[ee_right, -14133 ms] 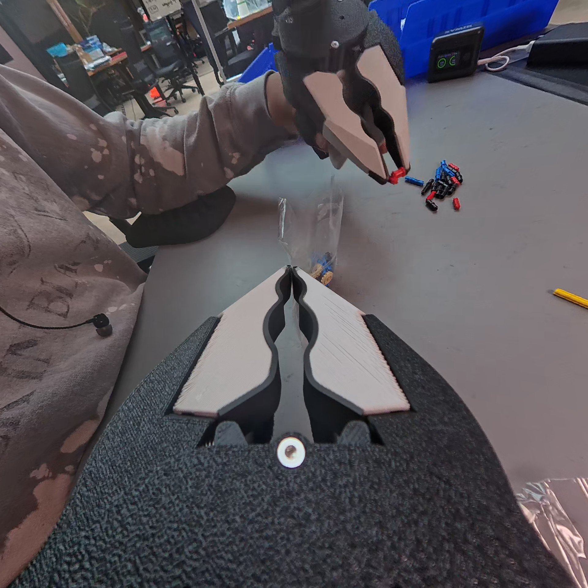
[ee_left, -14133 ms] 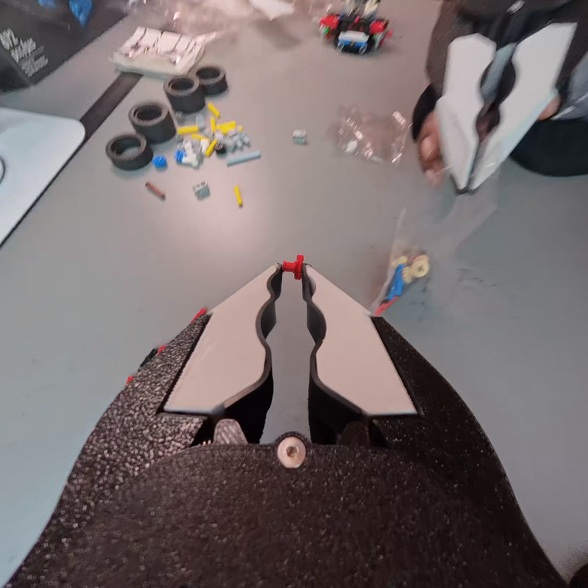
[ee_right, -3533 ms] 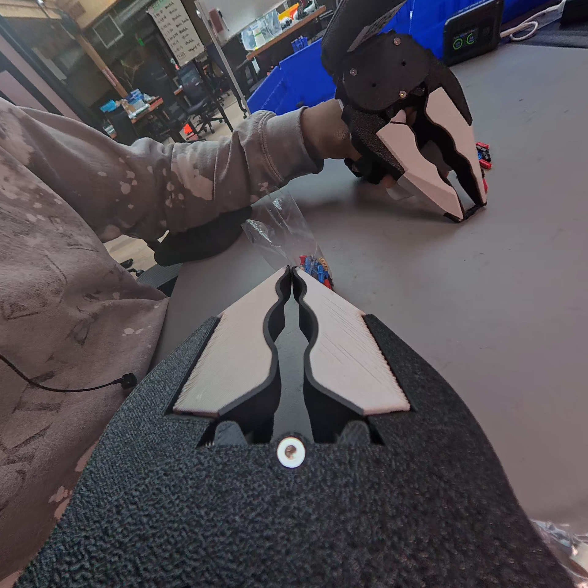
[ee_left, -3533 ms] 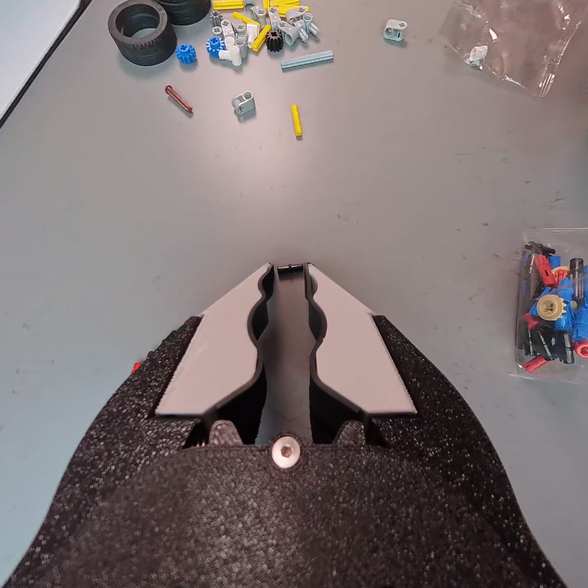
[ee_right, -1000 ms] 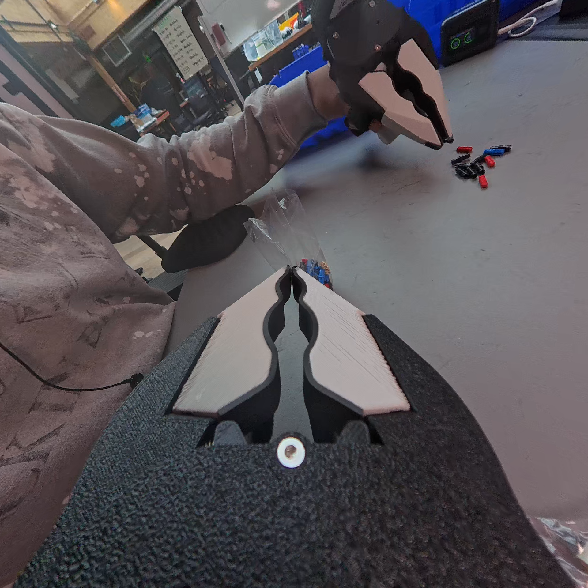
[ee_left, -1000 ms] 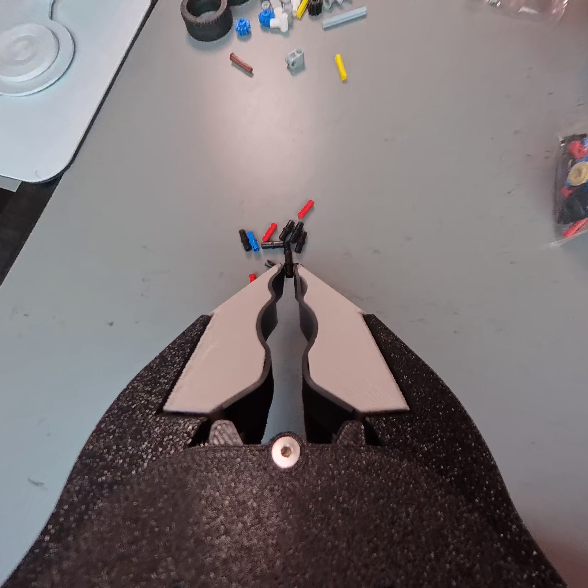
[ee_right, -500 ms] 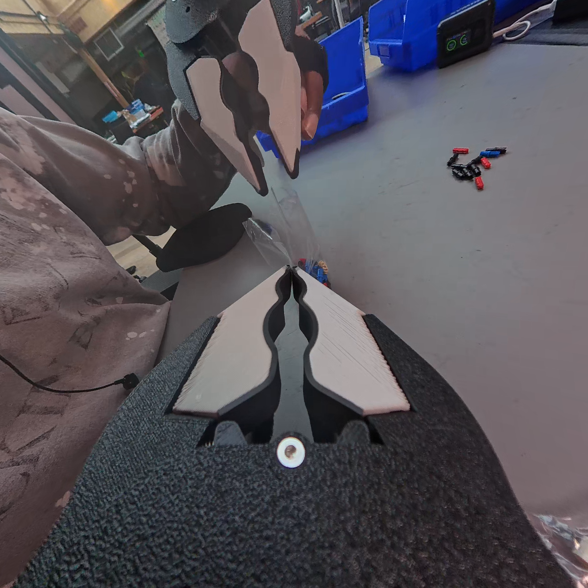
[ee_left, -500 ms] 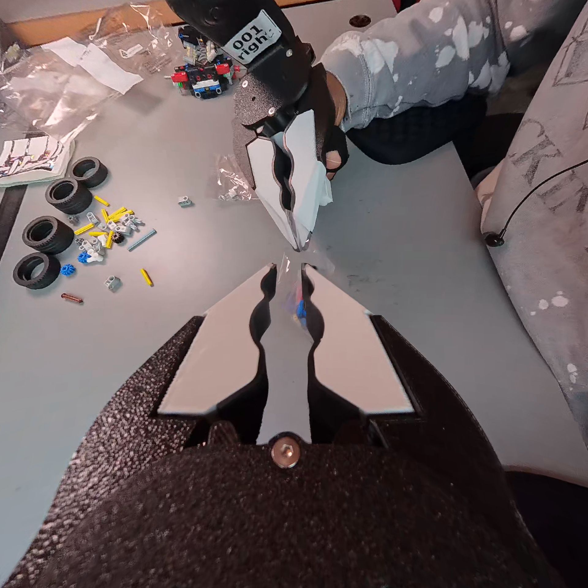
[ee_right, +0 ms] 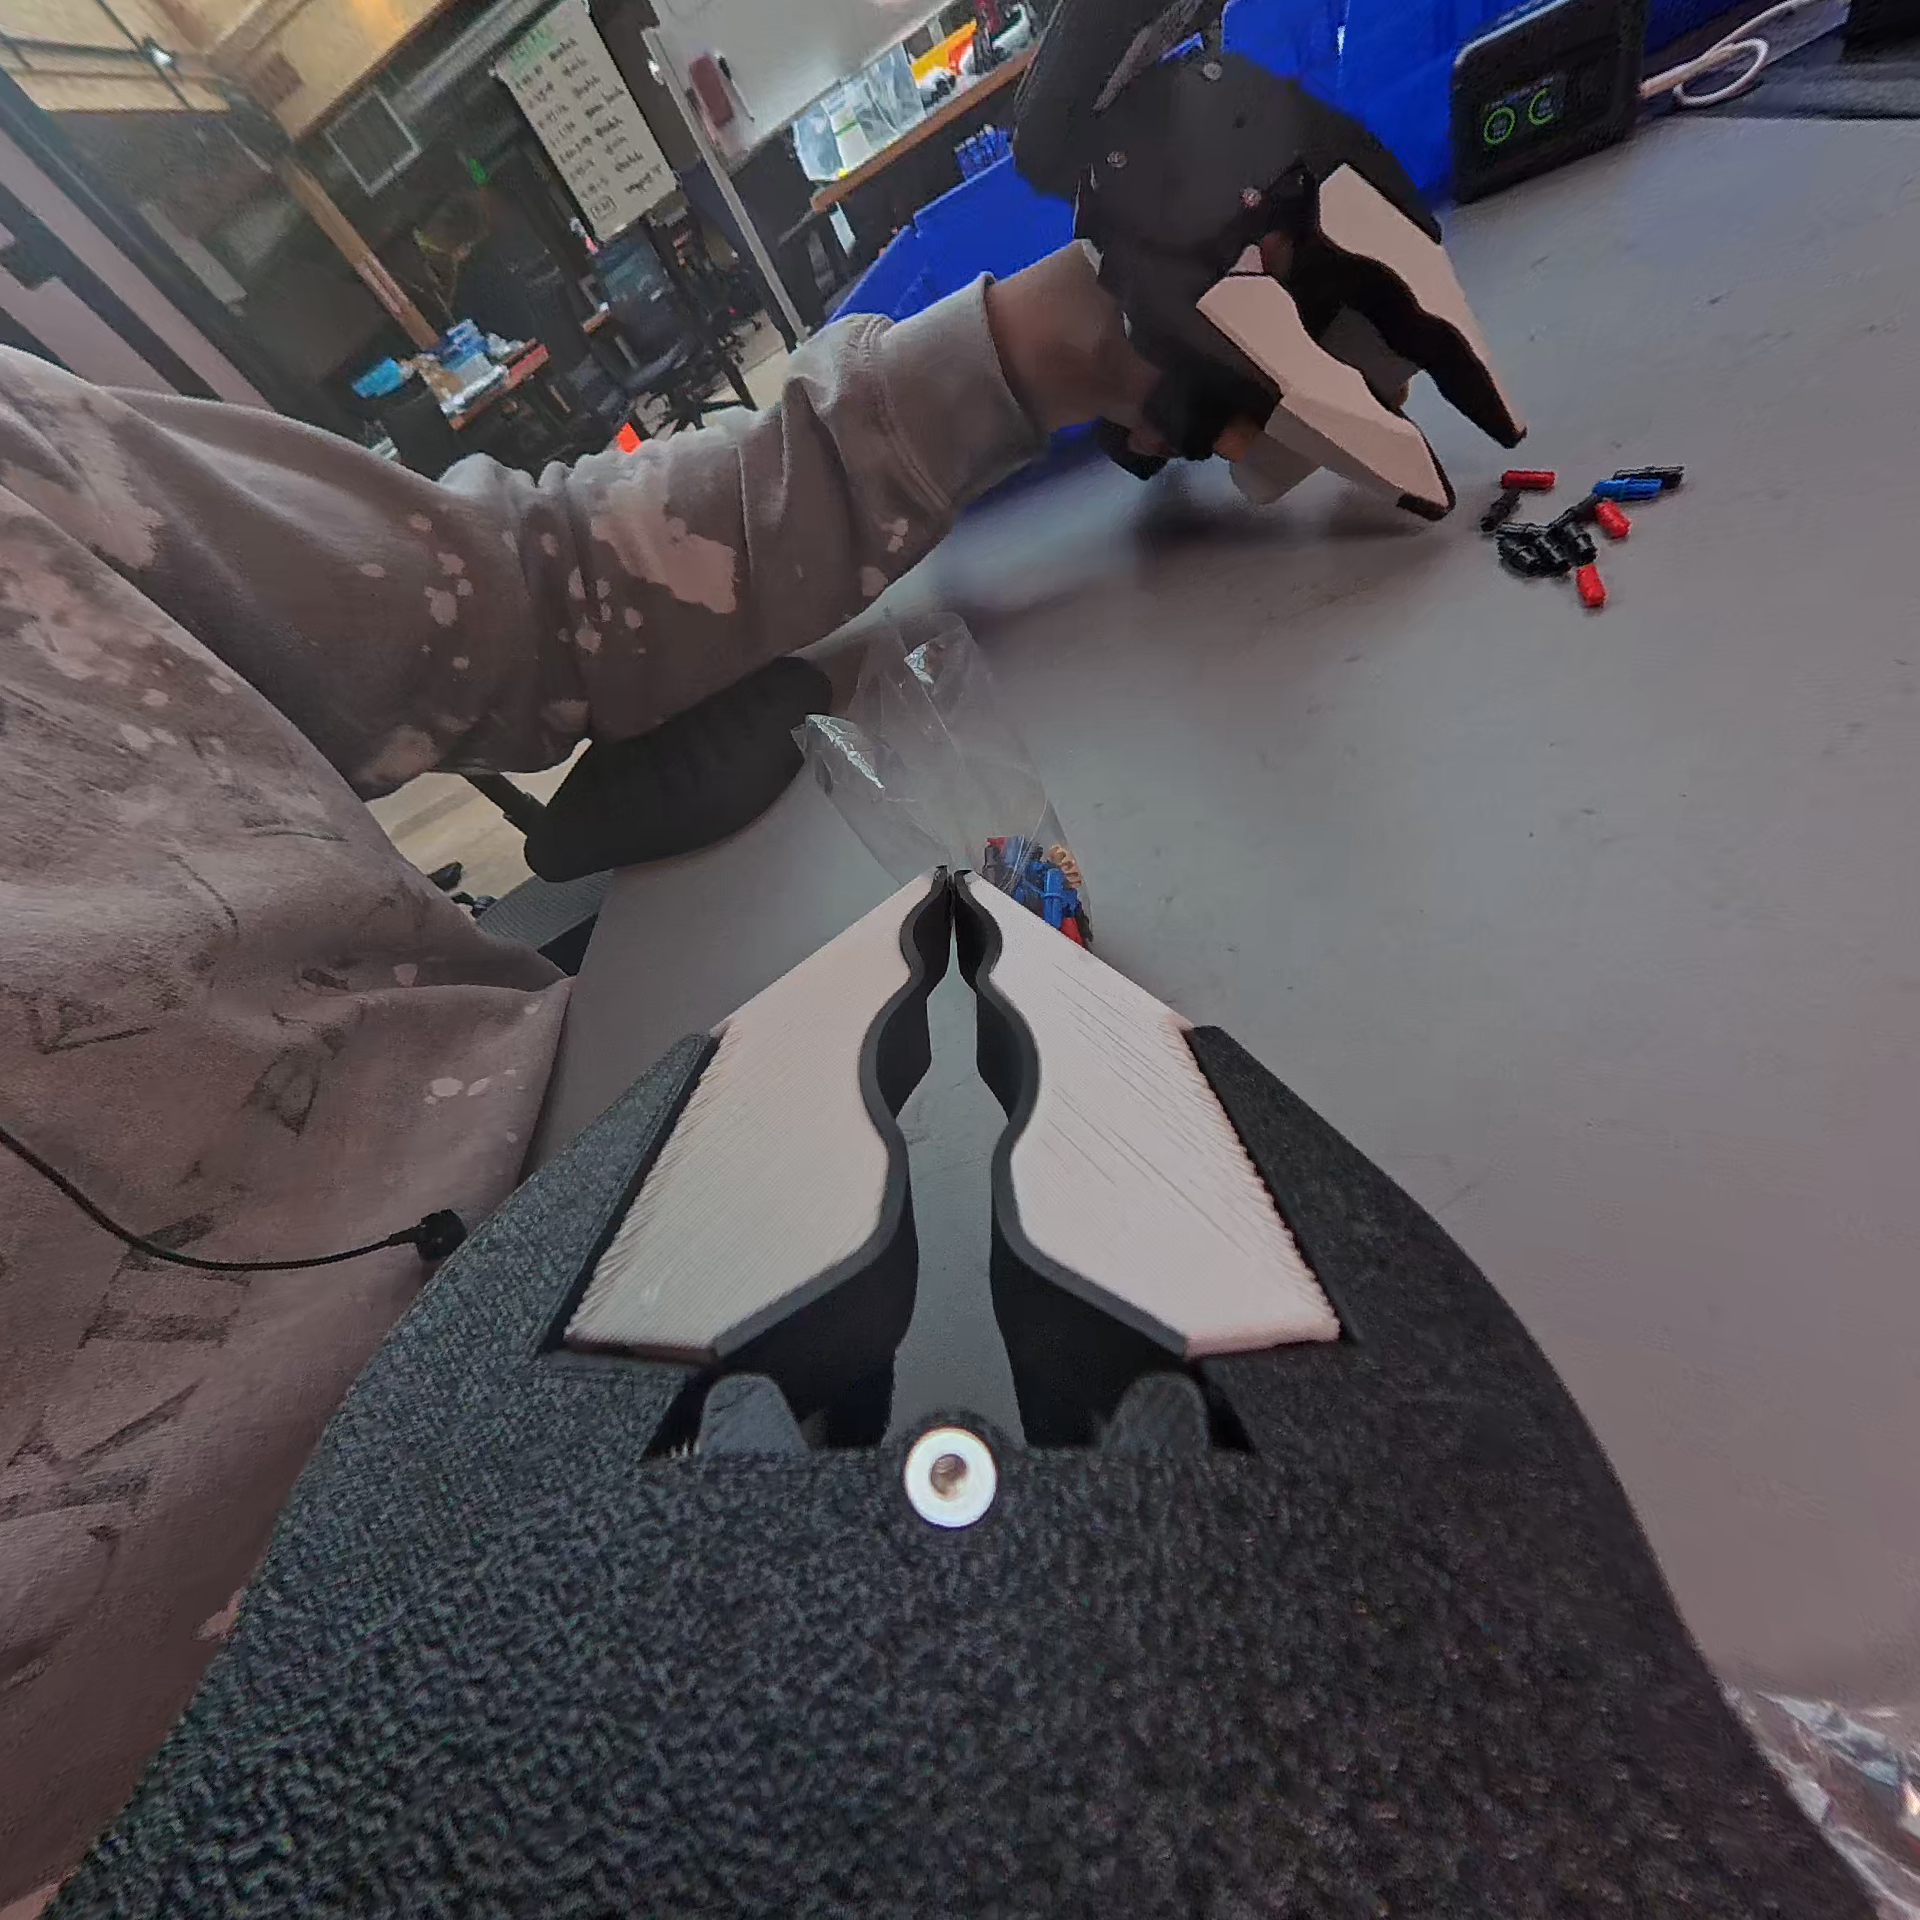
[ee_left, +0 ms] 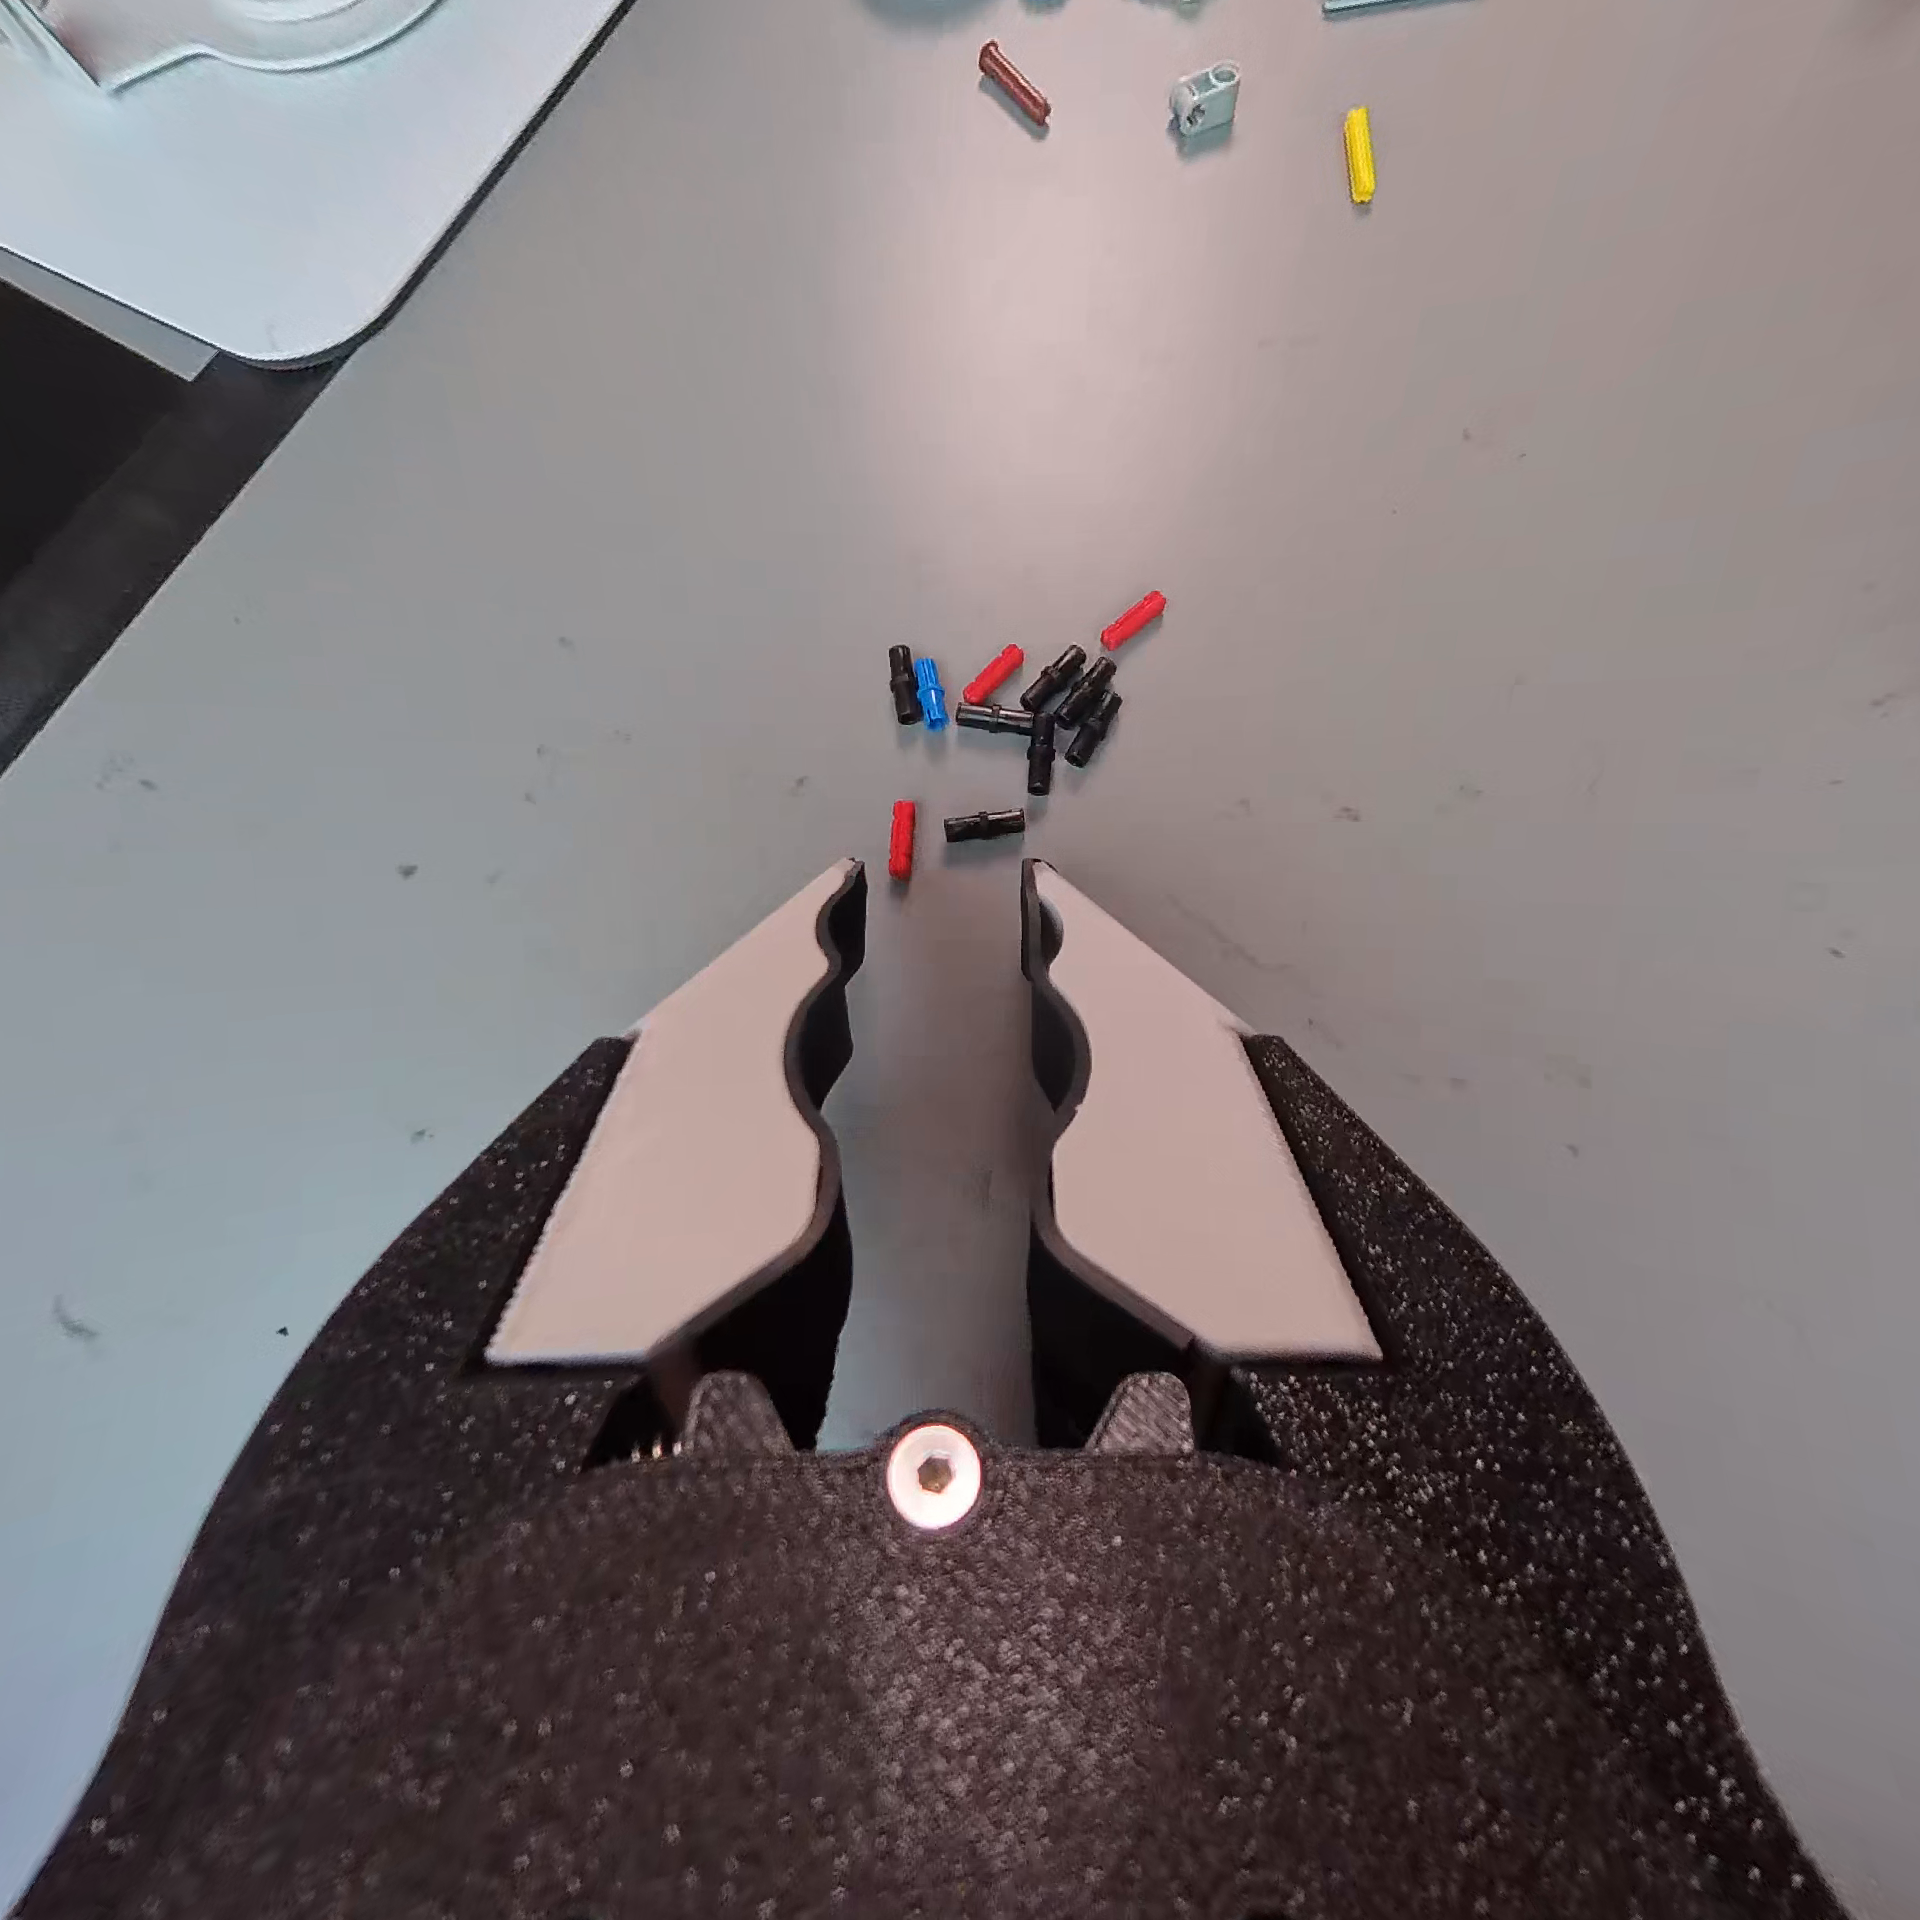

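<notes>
Grey table (ee_left: 1455,623) | left claw (ee_left: 943,864) spread near pins (ee_left: 1023,707) | right claw (ee_right: 953,875) pinching clear bag (ee_right: 935,769)

A brown pin (ee_left: 1013,81), a grey connector (ee_left: 1203,97) and a yellow pin (ee_left: 1357,154) lie apart on the grey table (ee_left: 1455,623), near a pale mat (ee_left: 239,187).

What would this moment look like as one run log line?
left gripper: open, empty, above loose pins | right gripper: shut on clear bag of small parts | surface: grey table
</notes>
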Available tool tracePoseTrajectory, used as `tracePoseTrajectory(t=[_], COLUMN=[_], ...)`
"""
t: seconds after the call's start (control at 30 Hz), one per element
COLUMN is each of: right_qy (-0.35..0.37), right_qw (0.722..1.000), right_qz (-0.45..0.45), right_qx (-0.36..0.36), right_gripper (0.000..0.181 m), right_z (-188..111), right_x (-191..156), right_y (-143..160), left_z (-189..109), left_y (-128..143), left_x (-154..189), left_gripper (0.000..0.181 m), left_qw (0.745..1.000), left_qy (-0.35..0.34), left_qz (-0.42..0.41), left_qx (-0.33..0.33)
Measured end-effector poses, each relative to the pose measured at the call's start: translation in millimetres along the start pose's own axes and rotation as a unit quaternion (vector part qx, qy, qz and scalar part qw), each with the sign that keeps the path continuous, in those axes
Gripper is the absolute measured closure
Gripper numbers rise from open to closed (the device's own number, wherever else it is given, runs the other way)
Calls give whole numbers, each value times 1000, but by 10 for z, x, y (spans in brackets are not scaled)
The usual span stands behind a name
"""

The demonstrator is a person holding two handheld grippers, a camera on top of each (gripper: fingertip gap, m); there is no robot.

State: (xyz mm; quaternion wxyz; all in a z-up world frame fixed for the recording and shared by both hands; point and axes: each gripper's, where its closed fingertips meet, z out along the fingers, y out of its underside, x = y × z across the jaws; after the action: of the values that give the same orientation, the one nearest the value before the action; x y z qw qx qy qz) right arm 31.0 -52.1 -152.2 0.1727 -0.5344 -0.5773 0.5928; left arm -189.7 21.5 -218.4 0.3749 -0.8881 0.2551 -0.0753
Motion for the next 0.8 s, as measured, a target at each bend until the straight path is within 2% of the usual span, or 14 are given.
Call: tracePoseTrajectory(t=[0.23, 0.37, 0.8], right_qy=[-3, -4, -5], right_qw=[1000, 1000, 1000], right_qz=[2, 4, 3], right_qx=[1, 1, 0], right_gripper=[181, 181, 181], right_z=[-5, -8, -7], right_x=[-3, -1, -4], right_y=[-4, -4, 1], left_z=[118, 139, 67], left_y=[-33, -51, -7], left_x=[45, 92, 181], left_gripper=[149, 158, 162], left_qw=[999, 998, 997], left_qy=[47, 60, 56], left_qz=[13, 30, 58], left_qx=[-6, -10, -11])
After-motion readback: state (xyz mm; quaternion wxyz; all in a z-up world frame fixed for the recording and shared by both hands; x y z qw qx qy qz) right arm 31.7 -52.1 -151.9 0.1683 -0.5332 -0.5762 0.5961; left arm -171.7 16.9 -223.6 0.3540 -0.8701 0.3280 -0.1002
